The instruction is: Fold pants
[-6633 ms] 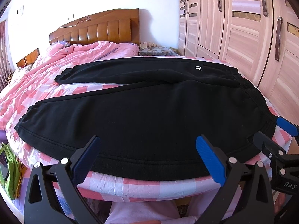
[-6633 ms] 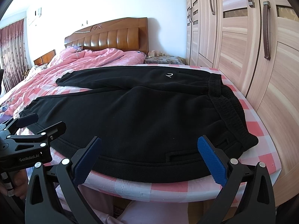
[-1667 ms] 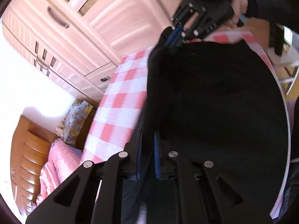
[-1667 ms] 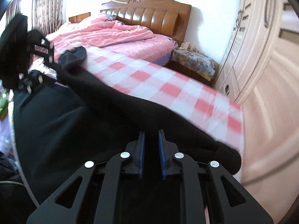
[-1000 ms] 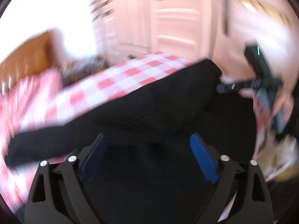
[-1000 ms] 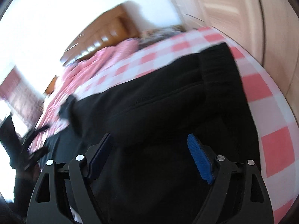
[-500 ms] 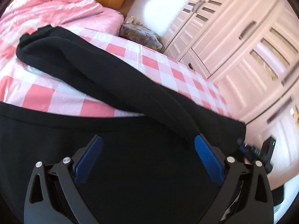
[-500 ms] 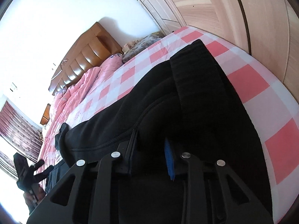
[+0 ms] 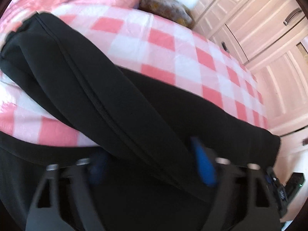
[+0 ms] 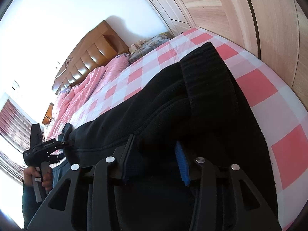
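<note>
Black pants (image 9: 107,88) lie on the pink checked sheet (image 9: 159,38), one leg folded slantwise over the other. My left gripper (image 9: 151,167) hangs low over that upper leg. Its jaws are closing with the cloth between the blue pads (image 9: 204,169), which do not clamp it. In the right wrist view the ribbed waistband (image 10: 207,80) lies ahead. My right gripper (image 10: 156,161) holds a bunch of cloth just behind it, and its jaws are opening while that cloth still fills the gap. The left gripper (image 10: 48,148) shows at the far leg end, held by a hand (image 10: 36,175).
A pink wardrobe (image 9: 265,25) runs close along the bed's right side, with a bedside cabinet (image 9: 163,7) at the far corner. The pink quilt (image 10: 80,94) and wooden headboard (image 10: 90,55) lie beyond the pants. The bed edge curves near the waistband.
My left gripper dropped closer onto the upper leg and its jaws narrowed around it. The right gripper stayed at the waist, clamped the cloth, then widened slightly.
</note>
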The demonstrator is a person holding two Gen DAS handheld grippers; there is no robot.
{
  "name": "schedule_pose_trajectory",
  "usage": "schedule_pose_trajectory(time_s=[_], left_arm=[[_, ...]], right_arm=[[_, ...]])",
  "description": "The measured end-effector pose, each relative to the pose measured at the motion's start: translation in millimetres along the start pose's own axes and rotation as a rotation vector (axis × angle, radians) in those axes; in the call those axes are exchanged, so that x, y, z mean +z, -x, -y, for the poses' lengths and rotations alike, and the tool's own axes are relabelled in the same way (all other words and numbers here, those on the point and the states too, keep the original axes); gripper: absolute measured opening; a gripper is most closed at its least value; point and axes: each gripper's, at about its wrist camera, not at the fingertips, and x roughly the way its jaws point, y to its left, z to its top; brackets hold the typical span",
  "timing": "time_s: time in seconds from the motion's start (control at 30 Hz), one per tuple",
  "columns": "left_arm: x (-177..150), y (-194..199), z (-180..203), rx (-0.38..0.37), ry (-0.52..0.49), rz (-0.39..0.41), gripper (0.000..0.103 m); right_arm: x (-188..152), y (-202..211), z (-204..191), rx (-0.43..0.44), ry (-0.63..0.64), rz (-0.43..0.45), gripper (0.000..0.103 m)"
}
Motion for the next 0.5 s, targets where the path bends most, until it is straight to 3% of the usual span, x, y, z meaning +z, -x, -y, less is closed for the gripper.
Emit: schedule_pose_trajectory(time_s=[0.07,0.13,0.27,0.5], left_arm=[[-7,14,-2,-0.031,-0.001,0.042,0.036],[-17,33,0,-0.038,-0.039,0.102,0.03],[-34,70,5,-0.089,-0.076,0.171,0.03],[-60,122,10,-0.18,-0.132,0.279,0.03]], right_arm=[[0,0,-1,-0.004,0.019,0.0,0.036],[1,1,-4,-0.023,0.047,0.013,0.026],[2,14,-3,-0.01,0.047,0.061,0.017],[3,60,-27,0.024,0.114,0.144,0.015]])
